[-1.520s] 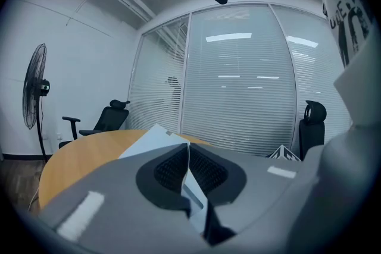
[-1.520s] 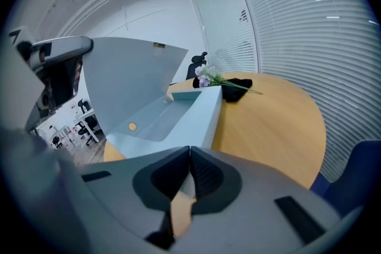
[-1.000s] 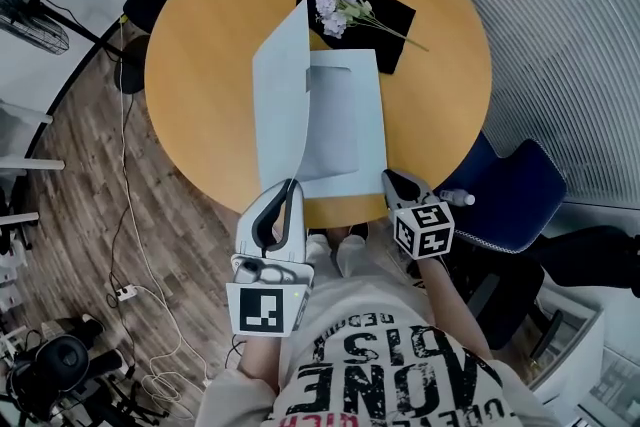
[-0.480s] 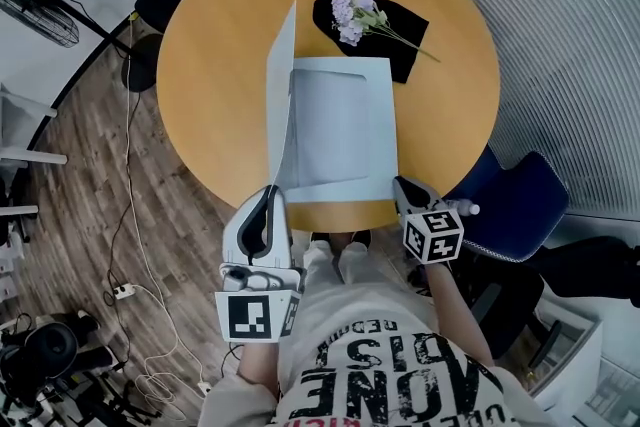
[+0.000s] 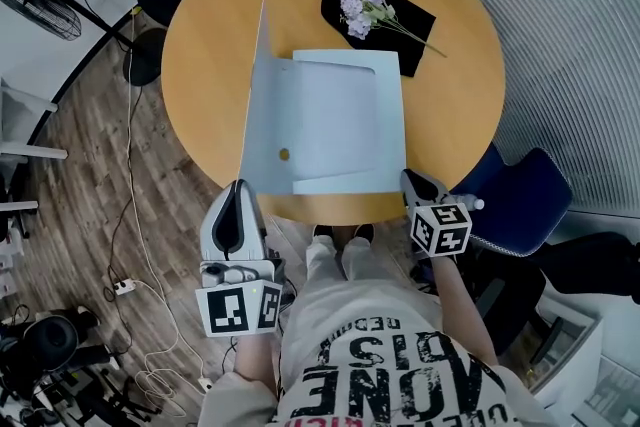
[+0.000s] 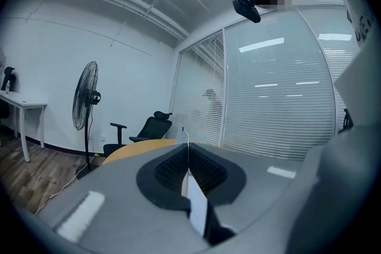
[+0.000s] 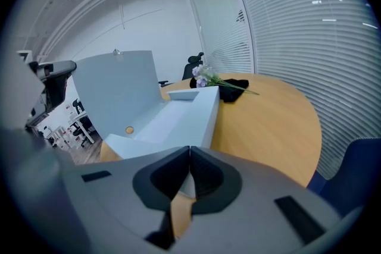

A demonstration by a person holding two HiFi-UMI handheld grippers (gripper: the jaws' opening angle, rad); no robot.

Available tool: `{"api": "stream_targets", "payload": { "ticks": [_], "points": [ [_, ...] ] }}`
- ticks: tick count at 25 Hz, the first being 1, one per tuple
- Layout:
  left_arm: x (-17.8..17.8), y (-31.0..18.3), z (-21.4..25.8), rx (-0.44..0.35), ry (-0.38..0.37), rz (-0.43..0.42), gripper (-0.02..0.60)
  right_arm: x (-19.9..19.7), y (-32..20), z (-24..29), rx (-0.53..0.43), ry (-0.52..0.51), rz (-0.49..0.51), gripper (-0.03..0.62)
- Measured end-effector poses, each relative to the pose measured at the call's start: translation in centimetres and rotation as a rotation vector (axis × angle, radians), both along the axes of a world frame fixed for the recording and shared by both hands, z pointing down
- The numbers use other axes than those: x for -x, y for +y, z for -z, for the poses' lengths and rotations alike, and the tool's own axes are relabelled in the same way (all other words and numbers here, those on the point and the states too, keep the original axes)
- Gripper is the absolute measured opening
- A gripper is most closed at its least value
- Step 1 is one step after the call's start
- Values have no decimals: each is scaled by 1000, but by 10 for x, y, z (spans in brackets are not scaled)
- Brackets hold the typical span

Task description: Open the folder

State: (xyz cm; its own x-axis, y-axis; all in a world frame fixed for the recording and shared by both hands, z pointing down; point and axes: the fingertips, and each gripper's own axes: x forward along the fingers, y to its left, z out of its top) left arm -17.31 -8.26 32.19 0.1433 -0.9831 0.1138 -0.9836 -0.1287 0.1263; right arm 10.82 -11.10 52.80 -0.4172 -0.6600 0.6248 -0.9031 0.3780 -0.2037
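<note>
1. Left tool (image 6: 189, 154): jaws pinched tight on near edge of front cover (image 5: 266, 115). Thin sheet seen edge-on between pads.
2. Right tool (image 7: 189, 157): jaws together too, w/ a pale sliver between pads. Looks like near right corner of the folder's back leaf, pinned at the desk (image 5: 200, 65) rim.
3. Folder (image 5: 340, 130): pale blue, mid-desk, near edge close to the rim on the person's side. Back leaf flat. Cover swung up on the left-hand fold, about upright and seemingly leaning out to the left. Judged well on the way to open, cover not yet laid flat.
4. Handling, judged: light, thin card or plastic. Stiff enough to stand as one plane, but apt to bow or twist when led by one corner only. Smooth face, prob. slippery, so edge wants seating deep in the pads. Best hold: free edge of cover near its corner, w/ opposite corner of back leaf as anchor vs. sliding.
5. Beyond: flowers (image 5: 362, 7) on a black cloth (image 5: 408, 23) at far side, cloth meeting the folder's far right corner, away from the cover's side.
</note>
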Motion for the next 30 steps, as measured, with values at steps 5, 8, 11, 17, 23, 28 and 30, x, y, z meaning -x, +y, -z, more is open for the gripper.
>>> {"api": "stream_targets", "payload": {
  "ticks": [5,8,11,17,23,28,30],
  "points": [
    [17,3,-5,7,-8,31,14,0,-1,0,-1,1,-15,12],
    [25,6,-9,9,-1,48,14,-2,0,0,2,-1,-25,12],
    [35,8,-11,17,11,66,14,-3,1,1,4,-9,-41,12],
    [59,7,-22,29,17,114,14,-4,-6,1,0,-12,-50,12],
    [78,11,-36,44,30,134,14,-3,-3,-3,9,0,-63,12],
    [91,14,-44,63,28,159,15,-2,-3,-4,14,8,-65,12],
    [97,14,-49,77,33,173,15,-3,-4,-4,15,11,-70,12]
  ]
}}
